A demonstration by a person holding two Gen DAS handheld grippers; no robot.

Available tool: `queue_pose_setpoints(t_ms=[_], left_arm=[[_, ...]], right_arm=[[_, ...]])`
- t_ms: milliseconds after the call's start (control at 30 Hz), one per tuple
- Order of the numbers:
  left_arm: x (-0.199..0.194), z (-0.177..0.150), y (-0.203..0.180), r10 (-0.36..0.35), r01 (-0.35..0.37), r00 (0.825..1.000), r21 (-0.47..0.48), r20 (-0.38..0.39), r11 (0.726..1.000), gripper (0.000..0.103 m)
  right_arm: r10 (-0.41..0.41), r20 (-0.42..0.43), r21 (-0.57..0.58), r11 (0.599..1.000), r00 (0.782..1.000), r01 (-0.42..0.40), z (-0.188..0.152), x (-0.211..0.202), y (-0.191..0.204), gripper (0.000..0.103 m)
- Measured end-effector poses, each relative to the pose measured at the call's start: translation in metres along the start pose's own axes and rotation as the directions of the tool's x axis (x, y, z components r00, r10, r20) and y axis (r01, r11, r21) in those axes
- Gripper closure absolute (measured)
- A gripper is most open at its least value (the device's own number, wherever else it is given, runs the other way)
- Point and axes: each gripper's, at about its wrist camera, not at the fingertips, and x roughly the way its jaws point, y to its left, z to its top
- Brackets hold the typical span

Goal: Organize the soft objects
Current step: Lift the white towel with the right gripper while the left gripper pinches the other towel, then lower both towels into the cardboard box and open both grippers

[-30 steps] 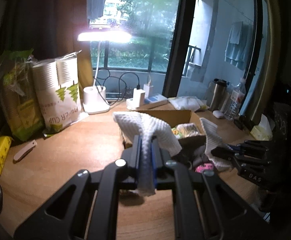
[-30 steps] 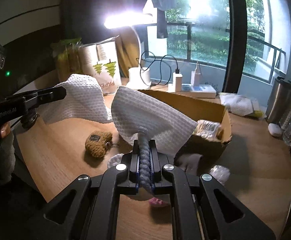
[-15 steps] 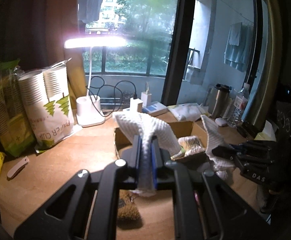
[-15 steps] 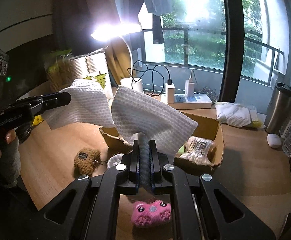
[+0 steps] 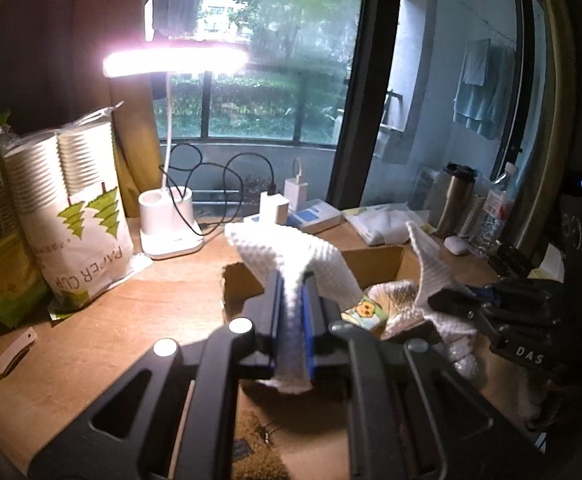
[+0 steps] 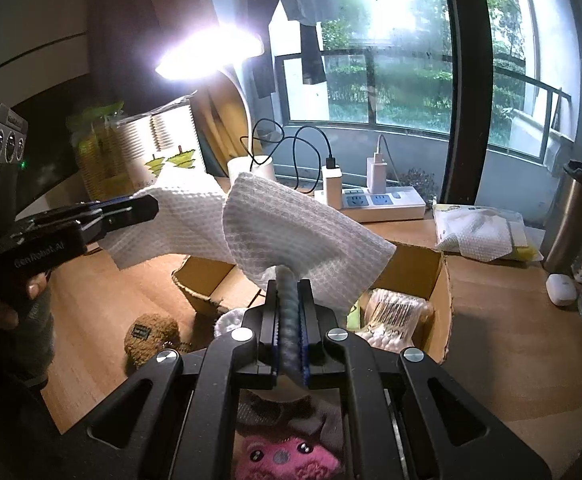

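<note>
White cloth (image 6: 291, 236) stretched over cardboard box (image 6: 419, 268); left gripper (image 5: 291, 320), right gripper (image 6: 289, 320) jaws clamped on its ends.

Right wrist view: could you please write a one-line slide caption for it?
Both grippers pinch a white cloth above the cardboard box, plush toys on the desk.

The left gripper (image 5: 291, 320) is squeezed tight, with white cloth (image 5: 291, 256) pinched between its two fingers. The right gripper (image 6: 290, 320) is squeezed tight too, on another bit of the same cloth. Both are held up in the air. A hand (image 6: 7, 300) wraps the left gripper's handle behind the fingers.
</note>
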Motion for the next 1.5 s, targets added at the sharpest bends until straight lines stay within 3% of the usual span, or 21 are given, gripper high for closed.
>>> queue_pose_setpoints(t_ms=[333,600,867,900,933,1000,1267,1500], left_arm=[[0.04,-0.008,0.003,0.036,-0.036,0.997,0.002,-0.074,0.999,0.094],[0.072,-0.024,0.01,0.068,-0.07,0.982,-0.005,-0.177,0.998,0.091],[0.072,-0.025,0.014,0.07,-0.075,0.98,-0.019,-0.189,0.997,0.072],[0.069,-0.025,0.016,0.062,-0.068,0.982,-0.025,-0.179,0.997,0.062],[0.066,-0.024,0.018,0.054,-0.061,0.984,-0.032,-0.171,0.998,0.046],[0.059,-0.022,0.023,0.035,-0.045,0.988,-0.06,-0.148,0.997,0.037],[0.041,-0.023,0.048,0.029,-0.041,0.993,-0.11,-0.114,0.993,0.036],[0.041,-0.032,0.073,0.042,-0.061,0.99,-0.149,-0.132,0.987,0.036]], right_arm=[[0.021,-0.016,0.016,1.0,1.0,-0.02,0.002,0.02,-0.01,0.095],[0.02,-0.039,0.034,0.999,0.999,-0.019,0.001,0.031,-0.016,0.095],[0.015,-0.058,0.025,1.0,0.998,-0.013,0.003,0.039,-0.011,0.095],[0.014,-0.059,0.023,1.0,0.998,-0.012,0.005,0.039,-0.009,0.095],[0.013,-0.058,0.021,1.0,0.998,-0.012,0.005,0.04,-0.007,0.095],[0.015,-0.058,0.016,1.0,0.998,-0.014,0.007,0.041,-0.002,0.095],[0.029,-0.074,-0.01,0.999,0.997,-0.03,0.019,0.06,0.021,0.095],[0.049,-0.116,-0.026,0.998,0.992,-0.053,0.026,0.091,0.039,0.095]])
